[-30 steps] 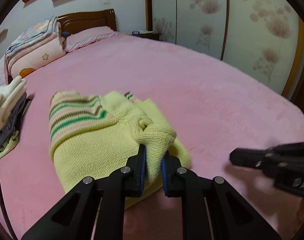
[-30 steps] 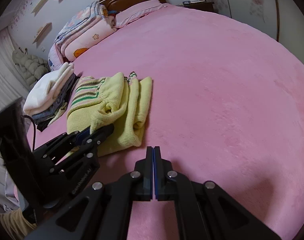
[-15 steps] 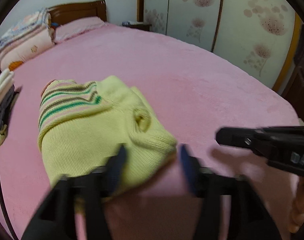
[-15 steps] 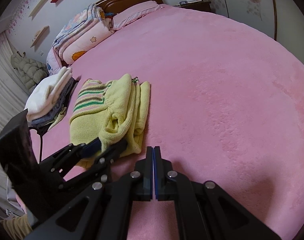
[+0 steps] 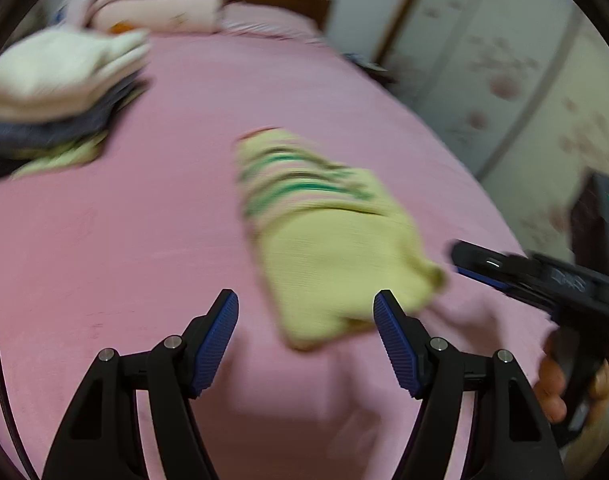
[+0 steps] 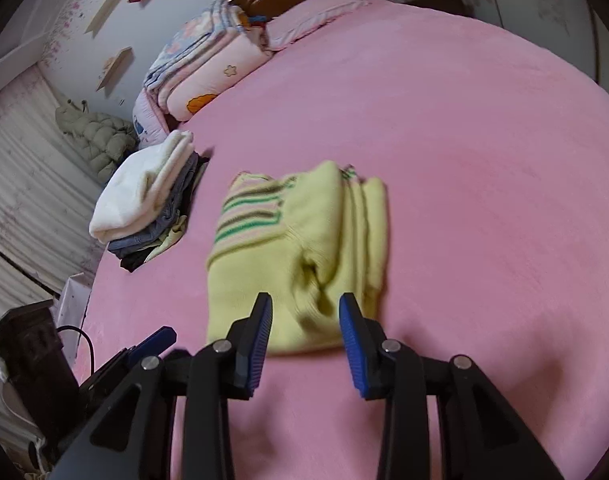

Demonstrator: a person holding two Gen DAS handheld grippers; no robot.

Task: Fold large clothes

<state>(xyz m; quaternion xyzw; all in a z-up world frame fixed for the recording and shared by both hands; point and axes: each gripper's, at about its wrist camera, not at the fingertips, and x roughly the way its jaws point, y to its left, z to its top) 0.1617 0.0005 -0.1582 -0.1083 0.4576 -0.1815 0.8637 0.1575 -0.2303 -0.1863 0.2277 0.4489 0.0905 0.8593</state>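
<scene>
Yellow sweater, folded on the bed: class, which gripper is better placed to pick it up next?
Probably the right gripper: its just-opened jaws straddle the yellow sweater's near edge. The left gripper sits open beside it, over bare pink bedspread.

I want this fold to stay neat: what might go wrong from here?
The right tongs have just been opening and straddle the near edge of the yellow sweater; closing there may bunch the loose flap. The left tongs, open with nothing between them, sit beside the sweater's corner and may drag it across the pink bedspread.
</scene>
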